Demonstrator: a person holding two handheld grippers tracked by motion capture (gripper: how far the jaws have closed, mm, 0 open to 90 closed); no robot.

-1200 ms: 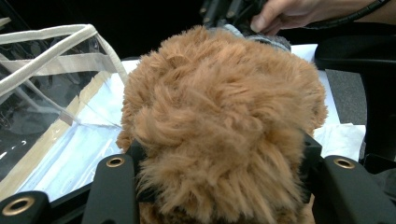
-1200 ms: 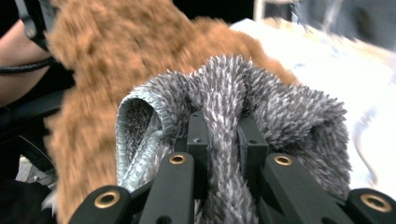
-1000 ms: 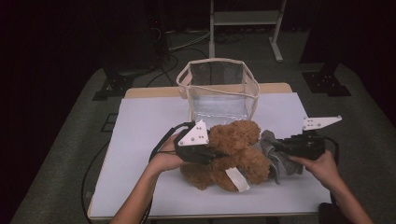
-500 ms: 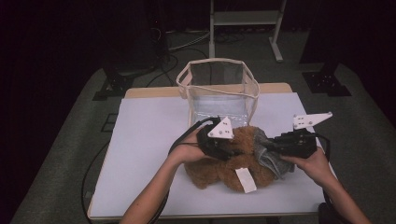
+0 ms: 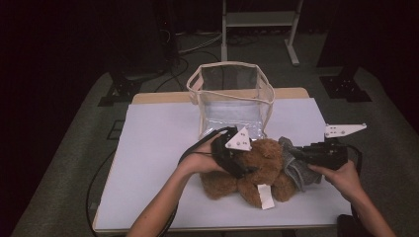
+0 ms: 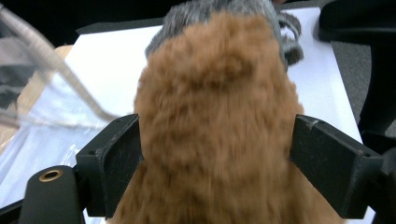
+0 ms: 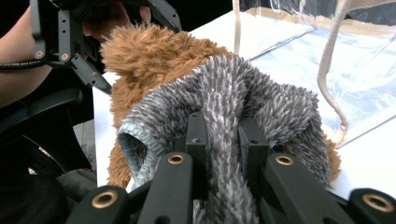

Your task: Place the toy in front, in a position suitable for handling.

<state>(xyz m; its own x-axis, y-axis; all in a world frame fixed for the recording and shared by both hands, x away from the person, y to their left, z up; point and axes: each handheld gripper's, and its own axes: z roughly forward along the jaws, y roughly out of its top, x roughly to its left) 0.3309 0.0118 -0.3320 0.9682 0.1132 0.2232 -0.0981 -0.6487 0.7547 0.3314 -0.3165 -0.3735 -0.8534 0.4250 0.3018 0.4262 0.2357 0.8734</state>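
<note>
Jaws on the left gripper (image 5: 245, 165) have just been opening, and they stand wide on either side of the brown teddy bear (image 5: 257, 170), pads flanking the fur with no squeeze that I can see, ready, I'd say, for a fresh bite. That bear lies on the white desk (image 5: 158, 148), just in front of the clear bag (image 5: 231, 96), whose mouth gapes upward as if waiting for it. Right of the bear, the right gripper (image 5: 299, 157) is clamped tight on a fold of grey fuzzy cloth (image 7: 224, 98) wrapped around the toy, probably to steady the bundle.
</note>
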